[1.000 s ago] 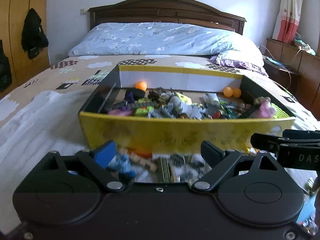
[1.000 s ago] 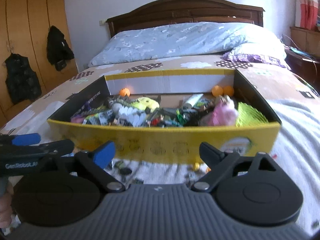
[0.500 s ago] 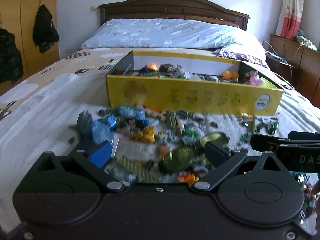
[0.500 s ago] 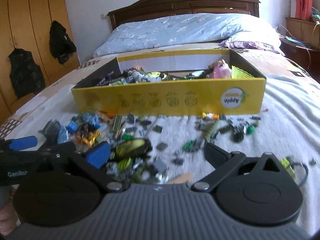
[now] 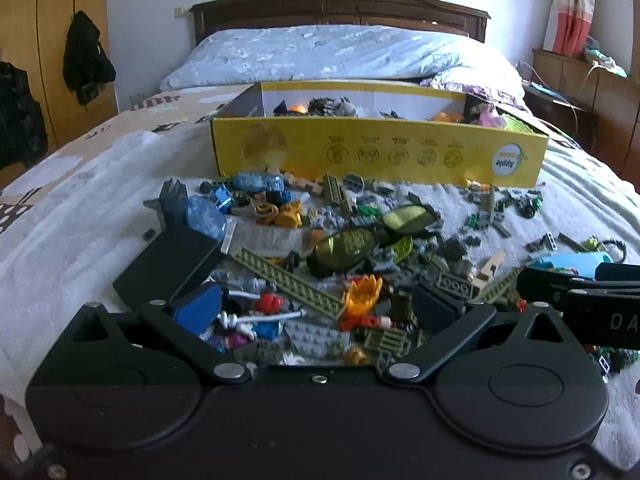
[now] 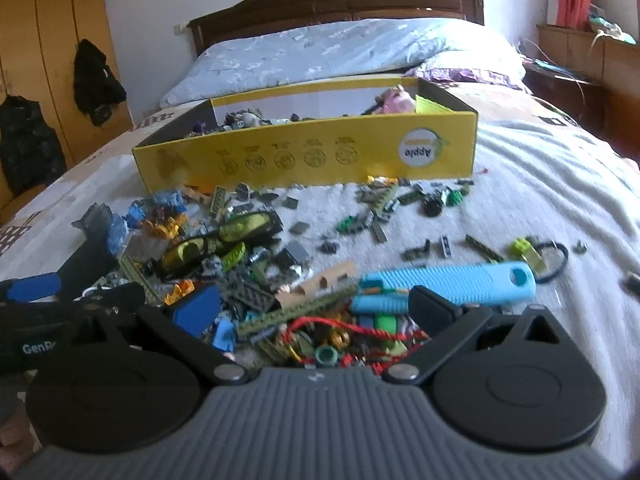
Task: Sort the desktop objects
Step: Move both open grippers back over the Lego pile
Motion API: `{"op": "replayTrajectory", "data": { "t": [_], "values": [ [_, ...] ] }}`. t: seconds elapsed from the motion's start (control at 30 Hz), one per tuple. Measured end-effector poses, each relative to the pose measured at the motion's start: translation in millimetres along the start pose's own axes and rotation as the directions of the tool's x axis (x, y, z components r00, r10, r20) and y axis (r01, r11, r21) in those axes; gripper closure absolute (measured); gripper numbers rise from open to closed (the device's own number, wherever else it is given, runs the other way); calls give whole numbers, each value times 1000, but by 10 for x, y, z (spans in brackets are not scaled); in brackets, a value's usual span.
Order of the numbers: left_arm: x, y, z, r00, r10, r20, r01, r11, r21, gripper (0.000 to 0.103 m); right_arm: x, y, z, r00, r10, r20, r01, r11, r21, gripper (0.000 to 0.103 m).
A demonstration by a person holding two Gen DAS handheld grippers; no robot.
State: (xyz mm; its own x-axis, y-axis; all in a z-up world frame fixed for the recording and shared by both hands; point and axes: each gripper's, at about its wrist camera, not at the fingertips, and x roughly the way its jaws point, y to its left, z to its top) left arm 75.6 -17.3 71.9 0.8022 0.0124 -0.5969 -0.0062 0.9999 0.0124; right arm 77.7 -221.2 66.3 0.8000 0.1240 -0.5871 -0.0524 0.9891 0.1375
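A heap of small toy bricks and odd parts lies on the white bedsheet in front of a yellow cardboard box [image 5: 380, 156] [image 6: 308, 152] that holds more small toys. In the heap are sunglasses with green lenses [image 5: 352, 246] [image 6: 224, 236], a long olive brick plate [image 5: 288, 276], an orange flame piece [image 5: 362, 294], a black flat case [image 5: 168, 264] and a light-blue handle [image 6: 448, 284]. My left gripper [image 5: 318, 308] hangs open over the heap's near left part, holding nothing. To its right, my right gripper [image 6: 316, 306] stands open above a red string [image 6: 360, 328] and holds nothing.
The bed runs back to a blue quilt [image 5: 340, 52] and a dark wooden headboard [image 5: 340, 4]. Dark clothes [image 5: 84, 56] hang on the wardrobe at the left. Wooden furniture [image 5: 580, 92] stands at the right. Bare sheet lies on both sides of the heap.
Both grippers have drawn back from the yellow box, which now looks farther off. The heap on the sheet has come into view between and under their fingers. Both jaws have spread slightly wider.
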Motion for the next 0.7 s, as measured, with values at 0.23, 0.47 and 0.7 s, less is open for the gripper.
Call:
{"op": "replayTrajectory", "data": {
  "t": [0.23, 0.47, 0.7],
  "values": [
    [-49, -44, -96, 1000, -3, -5, 3, 1000, 21, 1, -46, -14, -109, 1000, -9, -6, 9, 1000, 3, 0],
    [-71, -46, -151, 1000, -7, -1, 7, 1000, 16, 1, -94, -15, -205, 1000, -21, 3, 21, 1000, 13, 0],
    [-50, -63, -177, 1000, -8, -13, 8, 1000, 15, 1, -87, -32, -224, 1000, -25, -3, 25, 1000, 15, 0]
  ]
}}
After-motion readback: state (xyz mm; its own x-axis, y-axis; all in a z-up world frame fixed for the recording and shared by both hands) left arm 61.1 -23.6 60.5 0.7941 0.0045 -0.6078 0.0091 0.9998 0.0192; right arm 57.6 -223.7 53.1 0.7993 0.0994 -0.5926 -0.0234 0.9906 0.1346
